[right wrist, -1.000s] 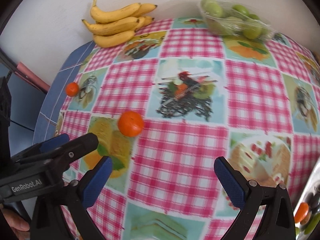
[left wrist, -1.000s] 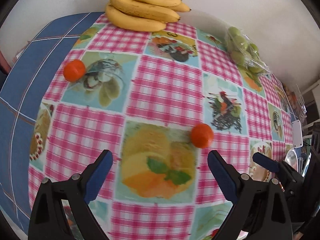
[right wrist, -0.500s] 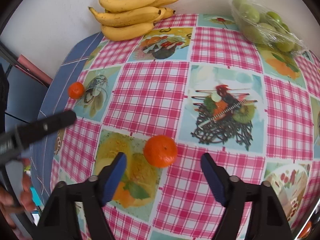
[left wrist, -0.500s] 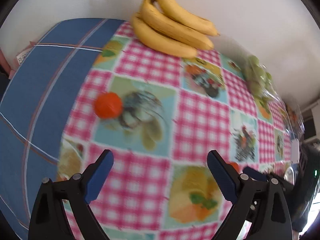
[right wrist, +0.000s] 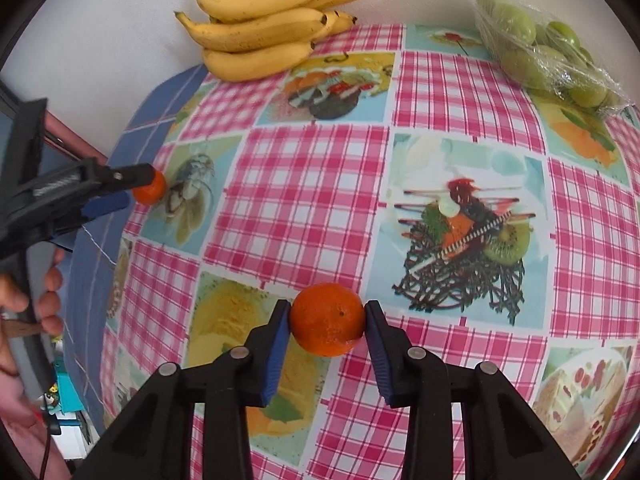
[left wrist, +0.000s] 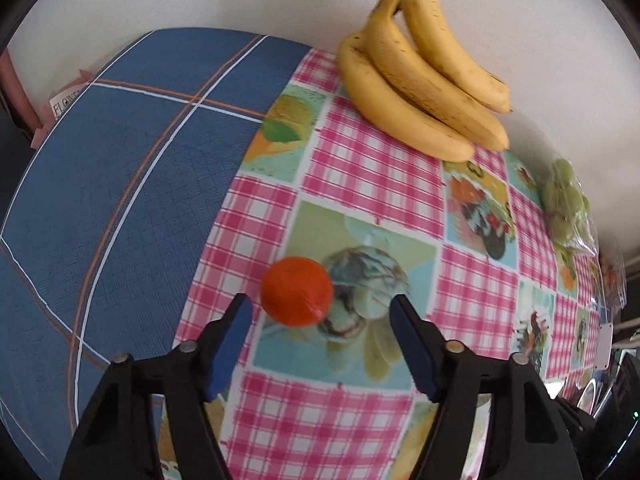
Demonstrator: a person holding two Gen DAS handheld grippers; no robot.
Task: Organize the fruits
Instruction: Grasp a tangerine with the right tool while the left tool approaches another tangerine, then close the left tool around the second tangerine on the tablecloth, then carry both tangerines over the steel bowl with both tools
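Note:
Two tangerines lie on a pink checked tablecloth (right wrist: 304, 200). The far-left tangerine (left wrist: 297, 291) sits just ahead of my left gripper (left wrist: 320, 312), whose jaws are open and stand either side of it without touching; the right wrist view shows this gripper (right wrist: 120, 190) beside that fruit (right wrist: 150, 190). My right gripper (right wrist: 326, 316) is shut on the near tangerine (right wrist: 327, 319), both blue pads against its sides, low over the cloth.
A bunch of bananas (left wrist: 424, 80) lies at the back against the wall, also in the right wrist view (right wrist: 268, 28). A plastic-wrapped tray of green fruits (right wrist: 544, 56) sits at the back right. A blue cloth (left wrist: 120, 200) covers the table's left end.
My left gripper moved left and forward to the far tangerine and narrowed its jaws. My right gripper advanced to the near tangerine and closed on it.

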